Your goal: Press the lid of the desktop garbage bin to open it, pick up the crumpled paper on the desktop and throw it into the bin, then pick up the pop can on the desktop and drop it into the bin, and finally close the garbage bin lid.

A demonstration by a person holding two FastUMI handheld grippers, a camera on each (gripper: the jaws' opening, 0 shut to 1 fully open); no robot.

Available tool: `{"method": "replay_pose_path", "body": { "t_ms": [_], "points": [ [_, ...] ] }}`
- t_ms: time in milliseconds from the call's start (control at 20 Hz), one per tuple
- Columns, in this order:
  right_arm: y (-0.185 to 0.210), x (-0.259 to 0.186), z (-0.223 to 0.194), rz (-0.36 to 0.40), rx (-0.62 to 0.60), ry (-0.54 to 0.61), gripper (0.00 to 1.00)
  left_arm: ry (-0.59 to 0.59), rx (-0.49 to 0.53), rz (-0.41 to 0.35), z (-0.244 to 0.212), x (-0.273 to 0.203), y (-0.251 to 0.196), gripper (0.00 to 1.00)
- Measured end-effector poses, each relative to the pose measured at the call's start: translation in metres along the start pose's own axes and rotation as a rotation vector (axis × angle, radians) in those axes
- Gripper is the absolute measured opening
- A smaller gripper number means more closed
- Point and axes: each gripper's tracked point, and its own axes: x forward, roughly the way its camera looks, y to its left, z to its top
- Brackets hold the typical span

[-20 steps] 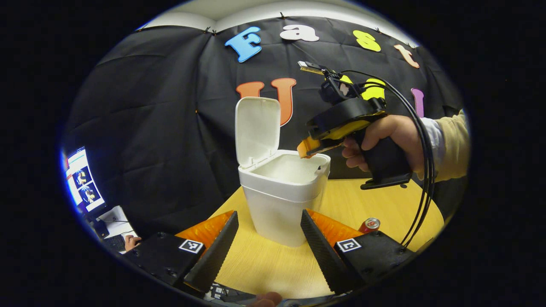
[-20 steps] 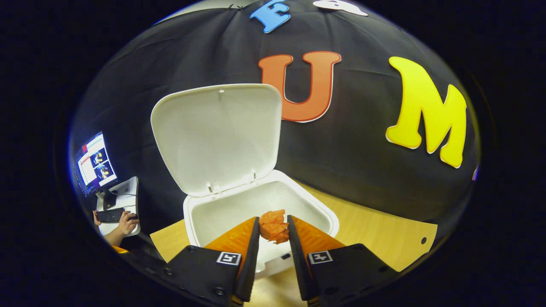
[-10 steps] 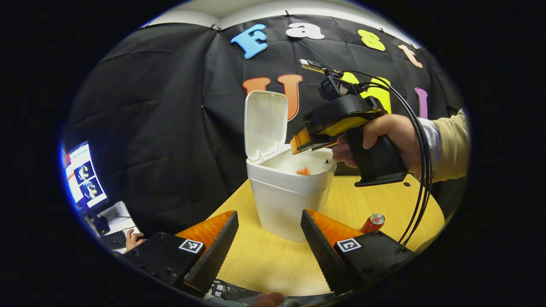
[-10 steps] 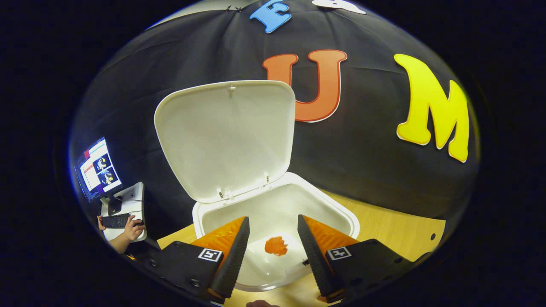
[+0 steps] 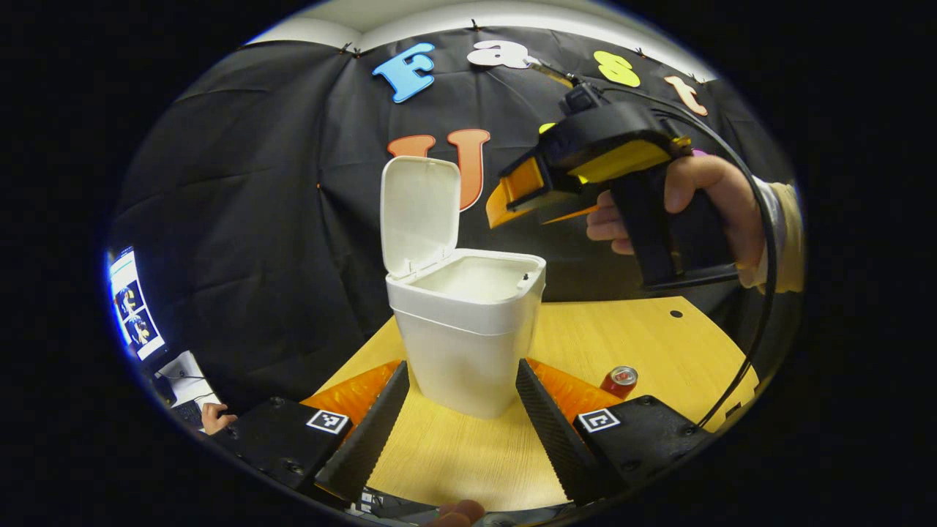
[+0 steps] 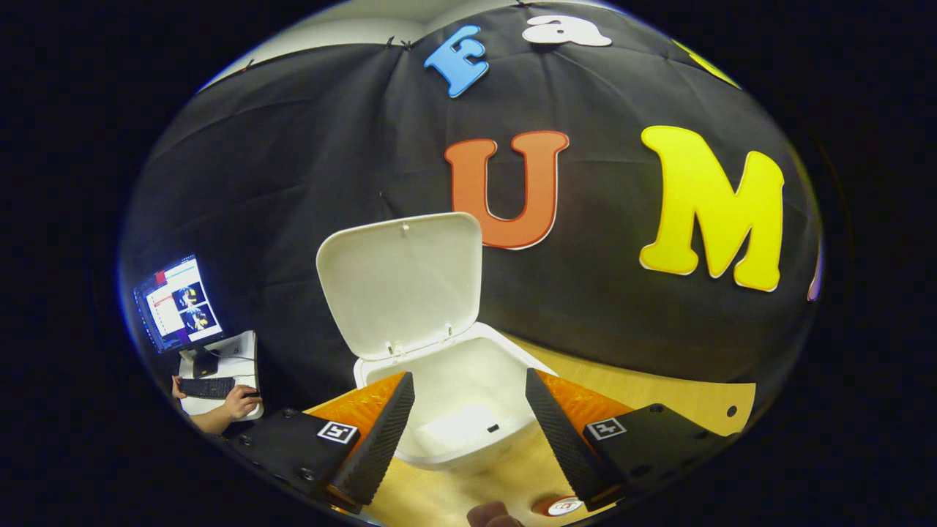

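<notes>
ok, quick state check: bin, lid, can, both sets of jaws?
garbage bin: upright on the table, mouth open.
lid: flipped up, standing on its hinge.
pop can: on the table, right of the bin, not picked up.
left gripper: jaws open, empty, straddling the bin base.
right gripper: jaws open, empty, above the bin.

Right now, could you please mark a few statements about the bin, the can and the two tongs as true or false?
1. The bin lid stands open. True.
2. The can is held in the right tongs. False: it lies on the table, and those tongs are open and hold nothing.
3. The left tongs are open. True.
4. The right tongs rest on the table. False: a hand holds them in the air above the bin.
</notes>
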Motion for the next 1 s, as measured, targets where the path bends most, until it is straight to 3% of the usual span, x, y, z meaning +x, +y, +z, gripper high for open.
{"method": "replay_pose_path", "body": {
  "t_ms": [350,700,1000],
  "points": [
    [-0.077,-0.107,-0.006,-0.145,0.033,-0.067,0.97,0.019,0.031,-0.107,-0.024,0.028,-0.045,0.98],
    [-0.165,-0.183,-0.080,-0.376,0.057,0.012,0.97,0.054,0.078,-0.288,-0.065,0.060,-0.134,0.98],
    [-0.203,-0.214,-0.136,-0.478,0.147,0.105,0.97,0.115,0.099,-0.382,-0.111,0.071,-0.189,0.98]
  ]
}}
